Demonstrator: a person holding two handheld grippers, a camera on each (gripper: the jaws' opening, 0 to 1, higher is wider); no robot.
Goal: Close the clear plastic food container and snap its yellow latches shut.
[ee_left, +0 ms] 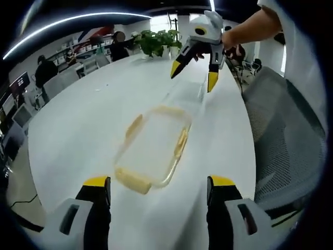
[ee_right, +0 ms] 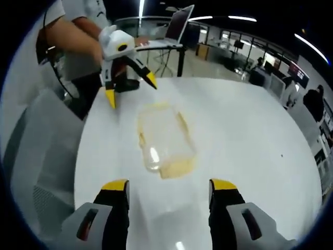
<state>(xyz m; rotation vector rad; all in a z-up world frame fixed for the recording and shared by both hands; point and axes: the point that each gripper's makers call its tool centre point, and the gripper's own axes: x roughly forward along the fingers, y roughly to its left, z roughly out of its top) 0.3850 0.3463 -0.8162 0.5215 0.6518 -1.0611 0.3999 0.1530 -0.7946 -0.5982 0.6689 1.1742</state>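
Observation:
The clear plastic food container (ee_left: 154,146) lies on the white table (ee_left: 78,130) between my two grippers. Yellow latches (ee_left: 133,180) show along its ends and sides. I cannot tell whether its lid sits on it; a faint clear piece (ee_left: 186,92) lies just past its far end. My left gripper (ee_left: 159,182) is open, a little short of the container's near end. My right gripper (ee_left: 194,76), held by a hand, hovers open beyond the far end. In the right gripper view the container (ee_right: 164,138) lies ahead of my open right gripper (ee_right: 169,185), with the left gripper (ee_right: 130,89) open behind it.
A grey mesh chair (ee_left: 283,135) stands against the table's right edge. Potted plants (ee_left: 158,41) stand at the far end of the table. Several people sit at desks (ee_left: 47,73) to the left. A laptop (ee_right: 174,28) stands on a stand behind the table.

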